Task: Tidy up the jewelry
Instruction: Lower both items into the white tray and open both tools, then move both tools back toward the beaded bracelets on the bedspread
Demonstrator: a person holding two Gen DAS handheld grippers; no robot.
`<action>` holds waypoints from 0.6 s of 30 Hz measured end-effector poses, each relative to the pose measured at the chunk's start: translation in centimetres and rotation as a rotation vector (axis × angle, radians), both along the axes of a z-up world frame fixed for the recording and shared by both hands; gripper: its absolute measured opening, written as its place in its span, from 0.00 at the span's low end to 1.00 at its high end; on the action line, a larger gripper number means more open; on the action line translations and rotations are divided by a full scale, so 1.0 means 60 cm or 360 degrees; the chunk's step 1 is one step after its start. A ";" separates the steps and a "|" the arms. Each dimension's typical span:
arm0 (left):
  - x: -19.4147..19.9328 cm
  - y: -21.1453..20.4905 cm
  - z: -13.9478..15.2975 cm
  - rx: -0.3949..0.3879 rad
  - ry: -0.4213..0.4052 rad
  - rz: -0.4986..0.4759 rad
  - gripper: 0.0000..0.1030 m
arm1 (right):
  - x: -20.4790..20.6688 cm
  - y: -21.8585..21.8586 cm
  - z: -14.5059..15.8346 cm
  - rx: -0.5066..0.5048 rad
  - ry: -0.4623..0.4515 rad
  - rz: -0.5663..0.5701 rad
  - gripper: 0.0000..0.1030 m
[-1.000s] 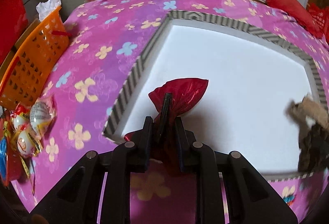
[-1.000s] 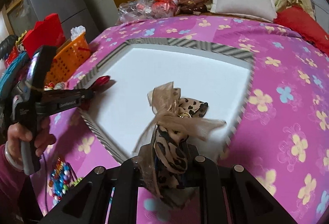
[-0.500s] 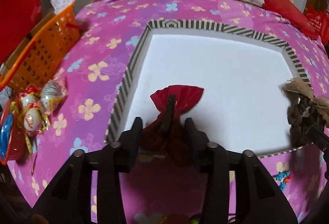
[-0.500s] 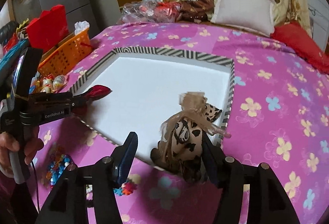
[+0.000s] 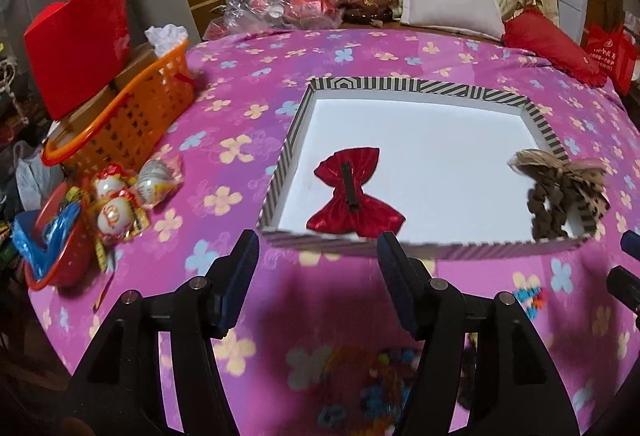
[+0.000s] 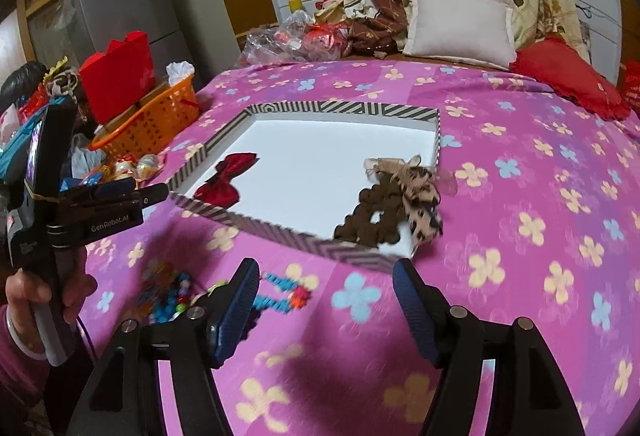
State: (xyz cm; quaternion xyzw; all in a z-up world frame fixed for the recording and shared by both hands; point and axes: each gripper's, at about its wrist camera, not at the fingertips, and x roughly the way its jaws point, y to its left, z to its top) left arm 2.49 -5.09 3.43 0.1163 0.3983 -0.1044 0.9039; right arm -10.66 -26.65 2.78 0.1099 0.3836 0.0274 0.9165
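Left wrist: left gripper [image 5: 314, 256] jaws just spread apart, empty; red bow [image 5: 354, 195] already lies in striped tray [image 5: 416, 85] by the near wall, loose beads [image 5: 376, 388] on the bedspread still unsorted. Right wrist: right gripper [image 6: 324, 284] also just opened, nothing between; leopard bow [image 6: 394, 203] sits in the tray's near right corner, draped over the rim, tray middle free.
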 end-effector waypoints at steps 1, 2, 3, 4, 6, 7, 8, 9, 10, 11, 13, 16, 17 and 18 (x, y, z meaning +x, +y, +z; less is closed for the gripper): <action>-0.008 0.003 0.002 -0.0009 -0.0003 0.0002 0.60 | -0.008 0.006 0.002 0.0002 -0.0006 -0.0002 0.65; -0.017 0.007 0.005 -0.0022 -0.0006 0.0004 0.60 | -0.014 0.011 0.003 0.0000 -0.0010 -0.0003 0.65; -0.028 0.012 0.007 -0.0034 -0.0012 0.0007 0.60 | -0.020 0.017 0.004 -0.0001 -0.0012 -0.0004 0.65; -0.036 0.015 0.009 -0.0044 -0.0015 0.0010 0.60 | -0.026 0.020 0.004 -0.0001 -0.0013 -0.0004 0.65; -0.055 0.025 0.010 -0.0067 -0.0006 0.0008 0.60 | -0.037 0.034 0.003 0.0001 -0.0014 0.0005 0.65; -0.061 0.028 0.010 -0.0074 -0.0002 0.0011 0.60 | -0.040 0.040 0.003 -0.0001 -0.0012 0.0013 0.65; -0.069 0.032 0.010 -0.0081 0.0002 0.0019 0.60 | -0.044 0.046 0.002 -0.0006 -0.0008 0.0017 0.65; -0.077 0.037 0.010 -0.0086 0.0003 0.0028 0.60 | -0.048 0.052 0.001 -0.0006 -0.0007 0.0019 0.65; -0.083 0.041 0.009 -0.0092 0.0003 0.0035 0.60 | -0.052 0.056 0.001 0.0001 -0.0009 0.0022 0.65; -0.091 0.046 0.009 -0.0098 0.0000 0.0047 0.60 | -0.056 0.061 0.000 0.0013 -0.0011 0.0026 0.65; -0.103 0.055 0.008 -0.0098 -0.0006 0.0068 0.60 | -0.062 0.068 -0.001 0.0029 -0.0014 0.0029 0.65; -0.119 0.064 0.004 -0.0103 -0.0006 0.0089 0.60 | -0.072 0.079 0.000 0.0026 -0.0019 0.0032 0.65; -0.123 0.067 0.002 -0.0103 -0.0004 0.0097 0.60 | -0.074 0.082 0.000 0.0020 -0.0020 0.0033 0.65; -0.128 0.070 -0.001 -0.0104 0.0000 0.0102 0.60 | -0.077 0.085 0.000 0.0015 -0.0019 0.0034 0.65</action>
